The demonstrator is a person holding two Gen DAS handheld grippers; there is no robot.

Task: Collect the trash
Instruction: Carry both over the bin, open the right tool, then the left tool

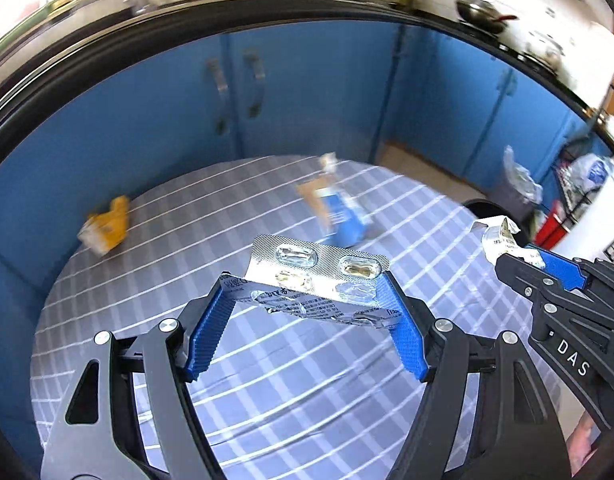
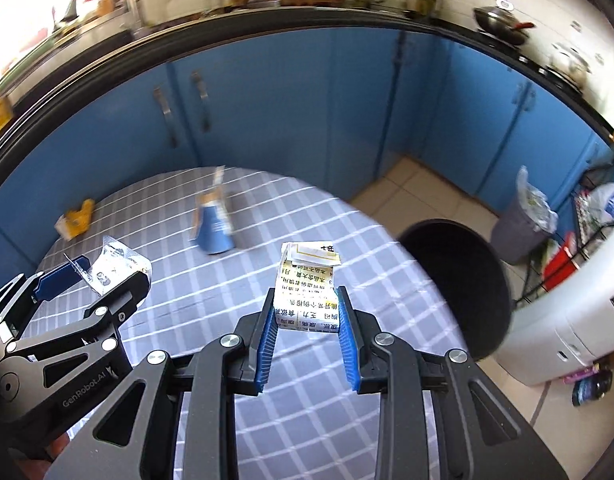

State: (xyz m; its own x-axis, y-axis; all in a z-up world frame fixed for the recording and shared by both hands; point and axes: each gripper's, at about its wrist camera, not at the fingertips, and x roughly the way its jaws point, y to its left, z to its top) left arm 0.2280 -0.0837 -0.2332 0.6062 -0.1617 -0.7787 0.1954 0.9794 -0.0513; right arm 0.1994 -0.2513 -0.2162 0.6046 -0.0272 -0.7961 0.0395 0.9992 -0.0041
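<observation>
Nearest, left tongs (image 1: pixel 307 276) clamped across a silver blister pack (image 1: pixel 319 270), held by its edges between the blue pads (image 1: pixel 209 328), foil side torn and hanging below. Right tongs (image 2: pixel 307 304) closed narrow on a folded paper medicine leaflet (image 2: pixel 307 280), printed side up. Both pieces lifted clear above the checked bench (image 2: pixel 291 380).

Beyond, 2 more scraps lying on the cloth: a blue crumpled carton (image 2: pixel 215 232) near the middle, a yellow wrapper (image 2: pixel 77 218) toward the far left edge, well apart from each other.

Just off the bench's right side, a dark round bin (image 2: pixel 455 280) standing on the tiled floor; farther back, a grey lined bin (image 2: pixel 519 224) by the blue cabinets.

Likely step: carrying both pieces to the dark bin. Best done keeping the squeeze steady, swinging right over the rim before releasing, dropping the leaflet 1st since nearer, and keeping the blister pack level so it cannot slip sideways.
</observation>
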